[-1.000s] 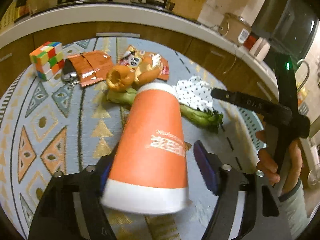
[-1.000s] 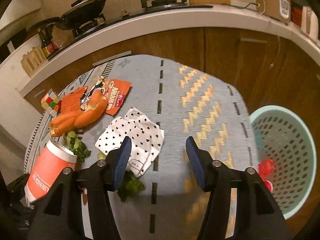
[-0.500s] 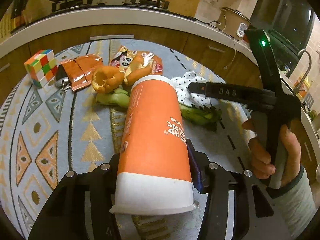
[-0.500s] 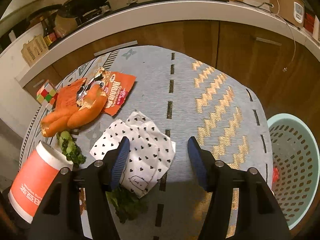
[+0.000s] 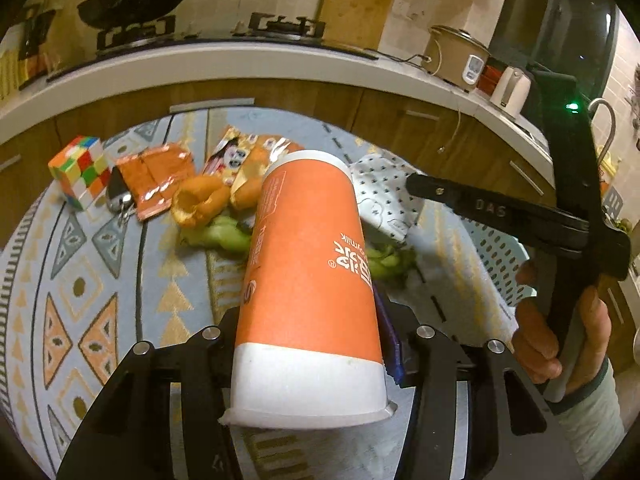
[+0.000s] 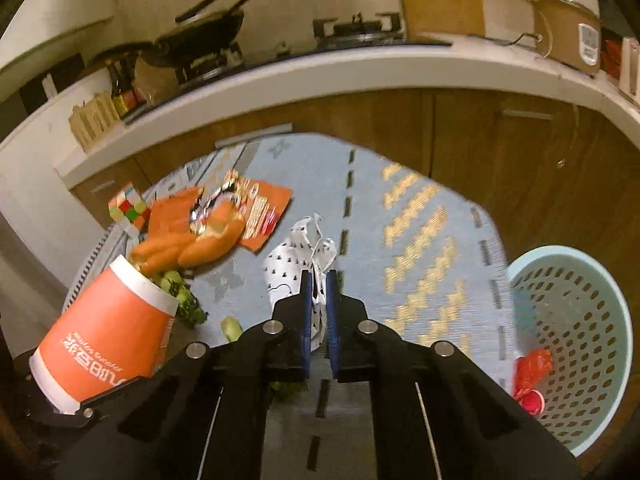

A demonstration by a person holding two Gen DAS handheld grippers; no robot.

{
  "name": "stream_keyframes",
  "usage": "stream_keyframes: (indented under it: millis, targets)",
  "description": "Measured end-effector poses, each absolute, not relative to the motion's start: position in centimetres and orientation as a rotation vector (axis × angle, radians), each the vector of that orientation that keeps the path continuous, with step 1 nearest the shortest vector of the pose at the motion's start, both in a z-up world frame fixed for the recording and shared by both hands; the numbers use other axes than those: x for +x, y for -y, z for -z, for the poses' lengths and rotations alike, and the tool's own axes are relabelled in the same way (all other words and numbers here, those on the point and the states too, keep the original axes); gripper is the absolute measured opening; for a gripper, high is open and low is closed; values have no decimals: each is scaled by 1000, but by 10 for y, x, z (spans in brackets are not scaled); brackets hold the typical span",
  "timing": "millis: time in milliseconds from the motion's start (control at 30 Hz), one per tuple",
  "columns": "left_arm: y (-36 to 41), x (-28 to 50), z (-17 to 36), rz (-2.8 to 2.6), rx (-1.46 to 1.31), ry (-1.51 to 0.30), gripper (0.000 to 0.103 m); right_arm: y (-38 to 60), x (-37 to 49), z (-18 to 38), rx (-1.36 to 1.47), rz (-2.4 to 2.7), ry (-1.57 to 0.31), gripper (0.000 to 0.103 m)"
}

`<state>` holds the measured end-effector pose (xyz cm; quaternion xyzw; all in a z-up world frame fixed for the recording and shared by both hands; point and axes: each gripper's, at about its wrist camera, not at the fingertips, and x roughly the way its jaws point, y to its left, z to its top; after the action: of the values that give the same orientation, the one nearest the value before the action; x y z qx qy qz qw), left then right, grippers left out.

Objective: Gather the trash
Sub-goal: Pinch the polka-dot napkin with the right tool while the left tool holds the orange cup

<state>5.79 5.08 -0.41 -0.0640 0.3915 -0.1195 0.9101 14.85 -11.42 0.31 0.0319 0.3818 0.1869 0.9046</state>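
A patterned blue rug [image 6: 420, 216] is lying on the kitchen floor below a curved white counter [image 6: 360, 68]. I am holding an orange paper cup [image 5: 308, 272] in the left gripper [image 5: 308, 344], its jaws squeezing the cup's wide white end while the narrow end is pointing away over the litter. With the right gripper [image 6: 318, 300] I am pinching a white heart-print napkin [image 6: 308, 248], the blue pads pressed close on a raised fold of it. Orange snack wrappers [image 6: 260, 212], orange peel [image 6: 188, 248] and green vegetable scraps [image 6: 184, 300] are lying near the cup's far end. A Rubik's cube [image 5: 80, 172] is sitting at the rug's left edge. A pale green basket [image 6: 576, 320], with something red inside, is standing to the right.
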Motion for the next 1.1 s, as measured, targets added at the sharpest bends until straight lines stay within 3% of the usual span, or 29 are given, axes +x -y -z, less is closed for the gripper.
stream_keyframes:
  millis: [533, 1100]
  targets:
    - [53, 95, -40, 415, -39, -725, 48, 245, 113, -62, 184, -170, -640, 5]
    - [180, 141, -6, 570, 20, -845, 48, 371, 95, -21, 300, 86, -688, 5]
